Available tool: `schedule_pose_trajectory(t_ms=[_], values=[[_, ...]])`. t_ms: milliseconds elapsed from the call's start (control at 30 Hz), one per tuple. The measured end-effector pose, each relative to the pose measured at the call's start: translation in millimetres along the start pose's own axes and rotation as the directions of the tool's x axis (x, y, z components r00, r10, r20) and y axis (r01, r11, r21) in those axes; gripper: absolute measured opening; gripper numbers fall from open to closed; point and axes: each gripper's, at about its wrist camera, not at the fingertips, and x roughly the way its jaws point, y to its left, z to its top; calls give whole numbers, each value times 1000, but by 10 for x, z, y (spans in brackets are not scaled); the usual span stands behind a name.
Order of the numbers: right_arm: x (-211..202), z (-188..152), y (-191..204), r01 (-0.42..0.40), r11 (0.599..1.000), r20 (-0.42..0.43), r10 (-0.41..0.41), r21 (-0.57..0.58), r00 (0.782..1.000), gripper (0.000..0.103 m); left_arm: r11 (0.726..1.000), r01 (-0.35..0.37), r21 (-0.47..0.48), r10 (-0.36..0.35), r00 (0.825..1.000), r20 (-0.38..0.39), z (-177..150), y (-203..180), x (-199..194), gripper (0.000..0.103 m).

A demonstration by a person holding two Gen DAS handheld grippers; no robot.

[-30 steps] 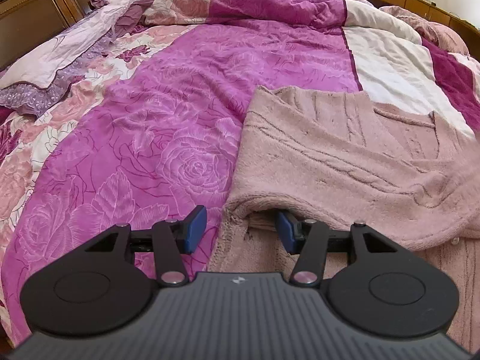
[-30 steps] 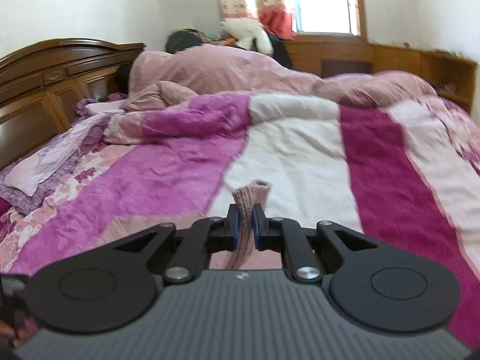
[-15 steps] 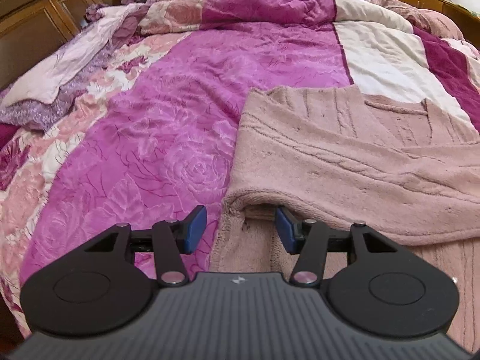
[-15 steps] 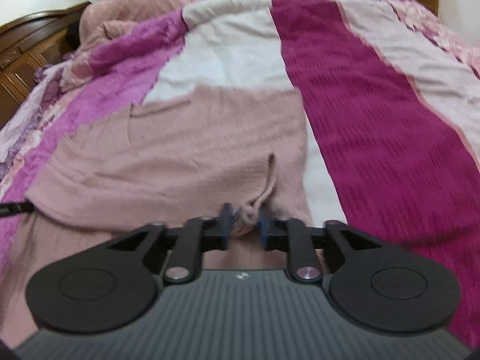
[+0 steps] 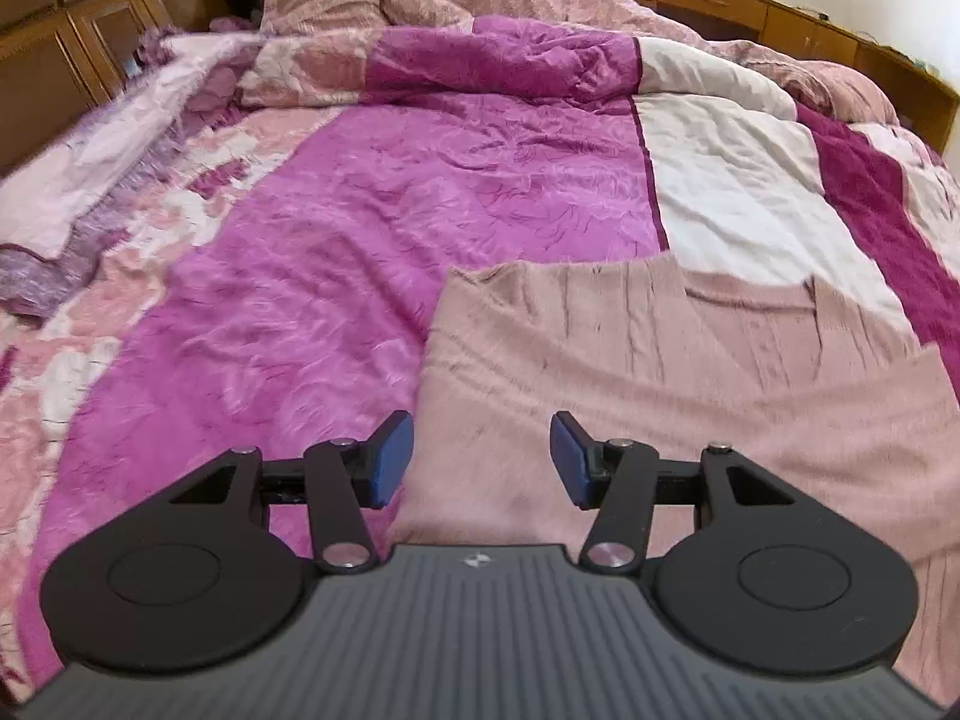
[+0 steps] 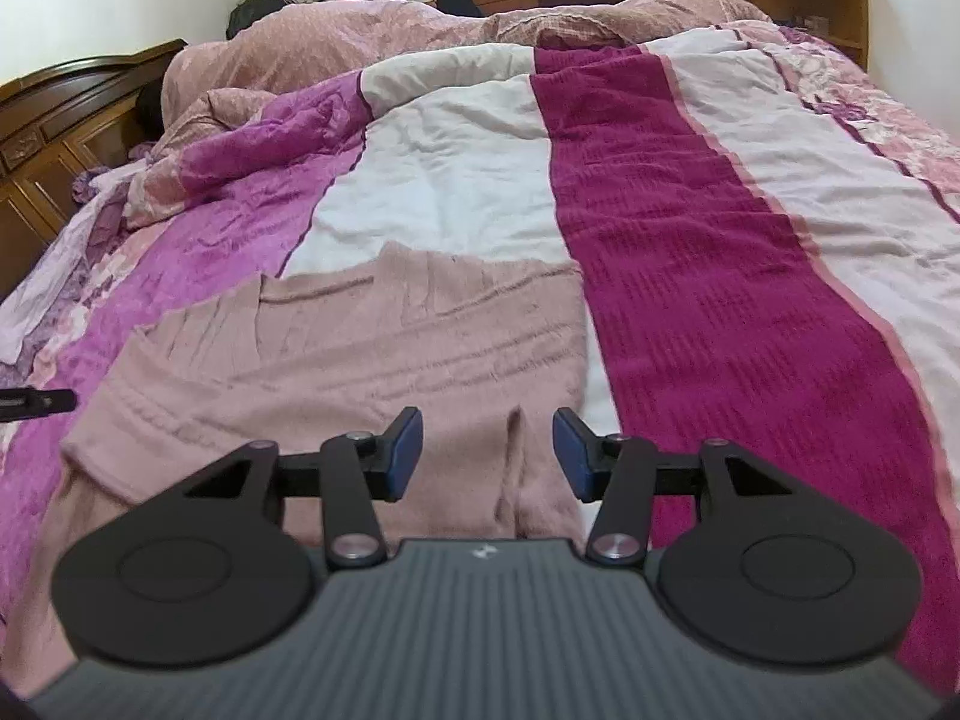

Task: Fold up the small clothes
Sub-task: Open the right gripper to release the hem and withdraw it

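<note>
The left gripper [image 5: 482,459] has its blue pads spread wide and holds nothing; it hangs just above the near left edge of the pink sweater [image 5: 630,372]. The right gripper [image 6: 487,454] is likewise wide open and empty, poised over the near right part of the same sweater, where a small ridge of knit stands up between the pads without touching either.

The sweater lies flat on the bed, on top of the striped bedspread [image 6: 690,276], straddling its magenta floral panel and its white panel. The neckline faces away, toward the far end of the bed. A sleeve seems to be laid across the chest as a band running side to side, and the left edge reads as a straight folded line, so the side folds look done. The lower part nearest the grippers runs out of view under the gripper bodies, so I cannot tell how it lies.

My judgement is that the fold is roughly midway: the sleeves are tucked in, while the lengthwise fold, bringing the hem up toward the collar, is not yet done. A rumpled pink quilt [image 6: 360,42] sits well beyond, by the wooden headboard [image 6: 54,120].
</note>
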Motion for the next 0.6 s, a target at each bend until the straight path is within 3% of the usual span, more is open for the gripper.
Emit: schedule_pose_trajectory(t_ms=[300, 533, 567, 600], values=[[322, -80, 23, -12, 1000, -70, 12, 2, 997, 50, 999, 2, -46, -3, 1000, -11, 274, -65, 787, 59], [353, -128, 40, -31, 999, -80, 28, -30, 996, 51, 997, 22, -79, -21, 1000, 5, 286, -26, 1095, 58], [356, -125, 44, -35, 999, -81, 33, -32, 996, 49, 997, 27, -70, -25, 999, 22, 261, -34, 1094, 53], [356, -123, 50, -41, 999, -82, 38, -34, 996, 46, 998, 28, -56, -25, 999, 46, 228, -58, 1085, 37]])
